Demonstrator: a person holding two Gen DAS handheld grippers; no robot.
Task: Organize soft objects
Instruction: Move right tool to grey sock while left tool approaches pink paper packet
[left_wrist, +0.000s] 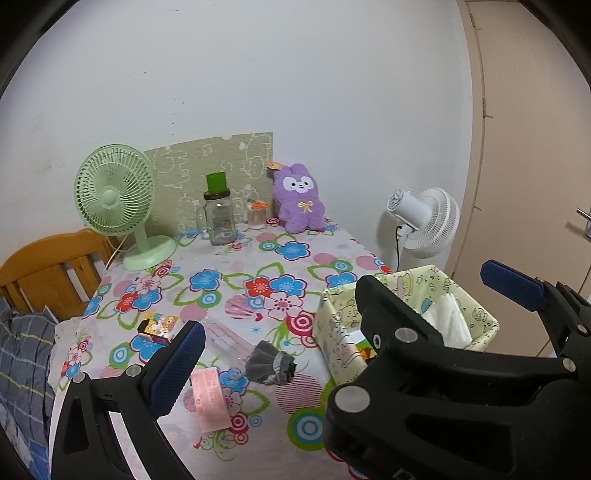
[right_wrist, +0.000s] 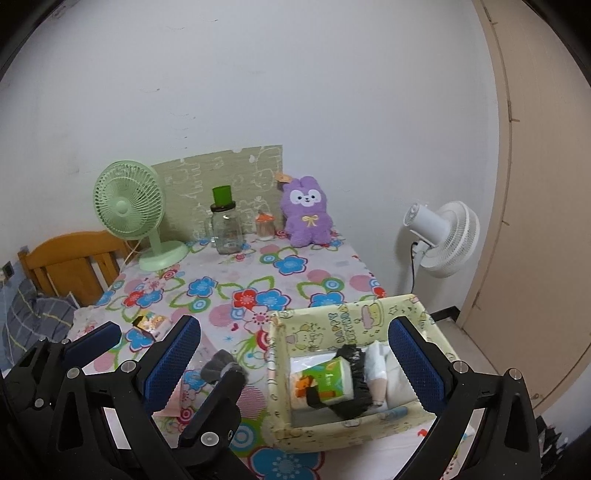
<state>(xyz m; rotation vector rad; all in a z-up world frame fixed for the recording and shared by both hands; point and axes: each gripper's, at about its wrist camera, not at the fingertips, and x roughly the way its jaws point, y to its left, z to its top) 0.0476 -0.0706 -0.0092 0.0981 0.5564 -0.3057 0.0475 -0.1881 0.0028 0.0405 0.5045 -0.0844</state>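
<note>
A crumpled grey sock (left_wrist: 271, 363) lies on the flowered tablecloth (left_wrist: 229, 280), just left of a pale yellow fabric box (left_wrist: 338, 317). In the right wrist view the box (right_wrist: 332, 332) holds a tissue pack (right_wrist: 325, 380), a black frilly piece (right_wrist: 356, 384) and white cloth (right_wrist: 376, 365). A purple plush rabbit (left_wrist: 299, 199) sits upright at the table's far edge. My left gripper (left_wrist: 295, 347) hangs open above the sock, empty. My right gripper (right_wrist: 295, 332) is open over the box's left wall, empty. One black left finger (right_wrist: 221, 398) reaches between the right gripper's fingers.
At the back of the table stand a green desk fan (left_wrist: 114, 199), a glass jar with a green cup on it (left_wrist: 218, 218) and a small toothpick jar (left_wrist: 256, 218). A pink packet (left_wrist: 210, 398) and a small colourful box (left_wrist: 159, 326) lie near the front. A white fan (left_wrist: 424, 221) stands on the floor.
</note>
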